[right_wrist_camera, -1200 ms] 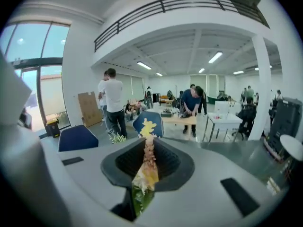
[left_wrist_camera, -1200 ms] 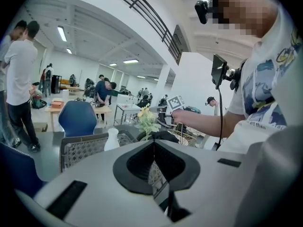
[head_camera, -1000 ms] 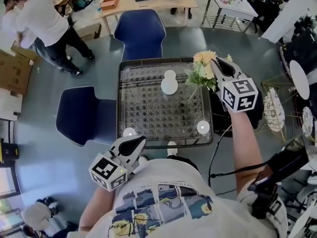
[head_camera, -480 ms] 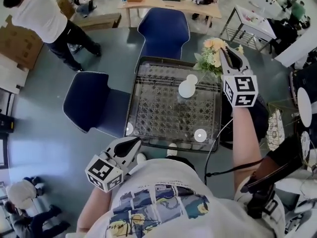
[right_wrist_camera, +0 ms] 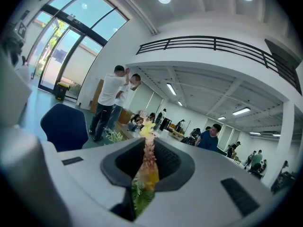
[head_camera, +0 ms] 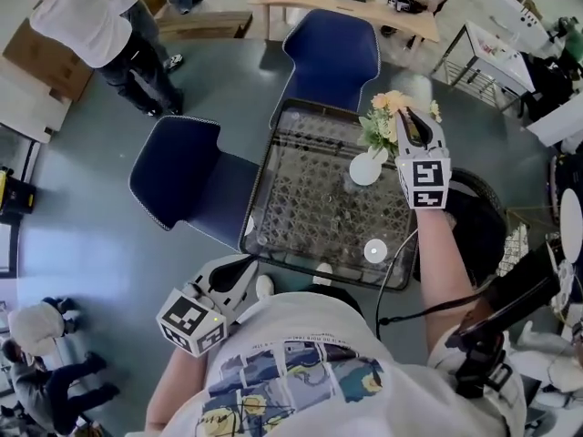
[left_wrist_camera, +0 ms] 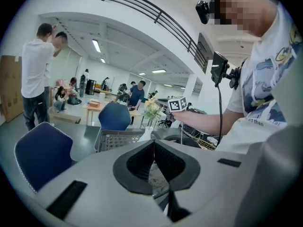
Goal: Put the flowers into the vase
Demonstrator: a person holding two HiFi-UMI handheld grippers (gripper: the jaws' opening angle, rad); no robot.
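Note:
My right gripper is shut on a bunch of pale yellow flowers with green leaves. It holds them over the far right part of the glass-topped wire table, just beyond and right of the white round vase. In the right gripper view the flowers stand squeezed between the jaws. My left gripper hangs low by the table's near left corner, jaws together with nothing in them. The left gripper view shows the flowers far off, over the table.
Two blue chairs stand by the table, one on its far side and one at its left. A white disc lies near the table's front right. A person in a white shirt stands far left by cardboard boxes.
My right gripper has carried the flowers leftward, from well right of the vase to just beside it. The left gripper has stayed low near the table's front left corner.

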